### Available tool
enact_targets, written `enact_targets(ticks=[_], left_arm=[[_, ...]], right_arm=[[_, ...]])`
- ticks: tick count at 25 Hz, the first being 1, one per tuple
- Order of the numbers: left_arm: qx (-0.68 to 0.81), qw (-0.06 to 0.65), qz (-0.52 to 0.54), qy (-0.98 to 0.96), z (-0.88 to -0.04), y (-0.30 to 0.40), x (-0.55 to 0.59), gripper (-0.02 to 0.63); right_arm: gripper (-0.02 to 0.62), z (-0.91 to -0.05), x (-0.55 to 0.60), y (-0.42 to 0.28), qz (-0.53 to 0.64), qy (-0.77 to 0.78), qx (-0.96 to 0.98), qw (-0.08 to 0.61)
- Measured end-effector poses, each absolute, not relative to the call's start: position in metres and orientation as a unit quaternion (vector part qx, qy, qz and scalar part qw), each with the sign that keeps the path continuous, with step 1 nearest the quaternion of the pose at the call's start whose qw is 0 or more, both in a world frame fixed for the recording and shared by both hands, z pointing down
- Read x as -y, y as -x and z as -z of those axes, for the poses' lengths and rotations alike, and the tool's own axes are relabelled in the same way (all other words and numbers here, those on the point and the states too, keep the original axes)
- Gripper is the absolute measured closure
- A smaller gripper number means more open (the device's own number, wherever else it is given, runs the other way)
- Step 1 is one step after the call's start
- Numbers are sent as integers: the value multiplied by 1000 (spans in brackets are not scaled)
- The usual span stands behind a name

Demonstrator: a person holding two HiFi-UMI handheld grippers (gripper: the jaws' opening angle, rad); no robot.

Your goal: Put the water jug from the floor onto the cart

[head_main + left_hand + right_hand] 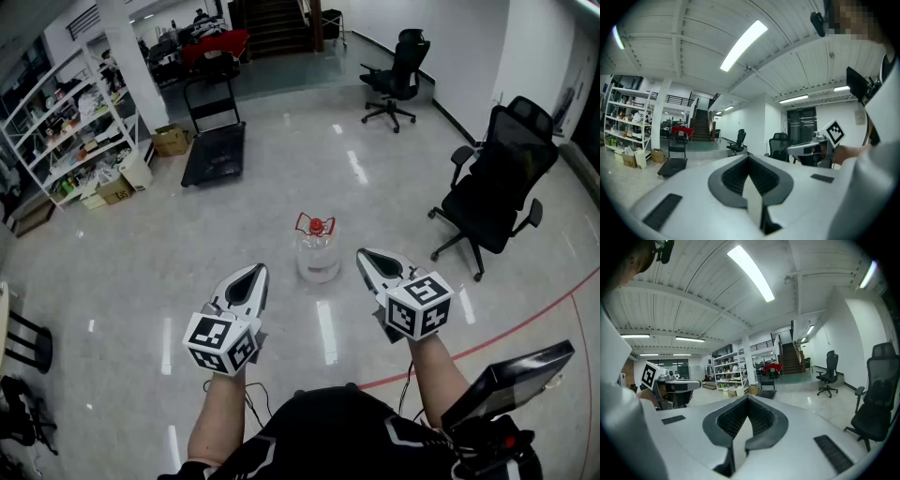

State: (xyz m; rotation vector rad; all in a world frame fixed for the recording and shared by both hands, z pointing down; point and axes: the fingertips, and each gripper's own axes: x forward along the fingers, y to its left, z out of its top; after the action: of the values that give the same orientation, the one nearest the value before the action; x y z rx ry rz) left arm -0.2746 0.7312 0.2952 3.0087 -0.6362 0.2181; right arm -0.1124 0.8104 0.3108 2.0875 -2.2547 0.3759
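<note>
Shelves [66,122] are lining the far left, with the cart [214,150] being left parked nearby. Left gripper [255,274] is being held pinched closed, empty. Water jug [317,253] is being left on open floor [281,197] just ahead. Right gripper [367,257] likewise closed, and an office chair [497,178] is crowding the right.

Floor layout: the water jug [317,251] stands on the floor [112,272], ahead of and between the left gripper [254,272] and right gripper [365,254]. The cart [216,150] lies behind it to the left, near the shelving [66,122] at the floor's left edge. The near chair [497,183] stands right of the jug, the far chair [398,77] well behind.
</note>
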Motion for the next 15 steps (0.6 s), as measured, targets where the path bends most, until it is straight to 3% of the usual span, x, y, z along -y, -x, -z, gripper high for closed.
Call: enact_targets(ticks=[15], left_arm=[[197, 36, -66, -978, -298, 251, -725, 612]], right_arm=[[592, -309, -795, 93, -108, -679, 726, 33]])
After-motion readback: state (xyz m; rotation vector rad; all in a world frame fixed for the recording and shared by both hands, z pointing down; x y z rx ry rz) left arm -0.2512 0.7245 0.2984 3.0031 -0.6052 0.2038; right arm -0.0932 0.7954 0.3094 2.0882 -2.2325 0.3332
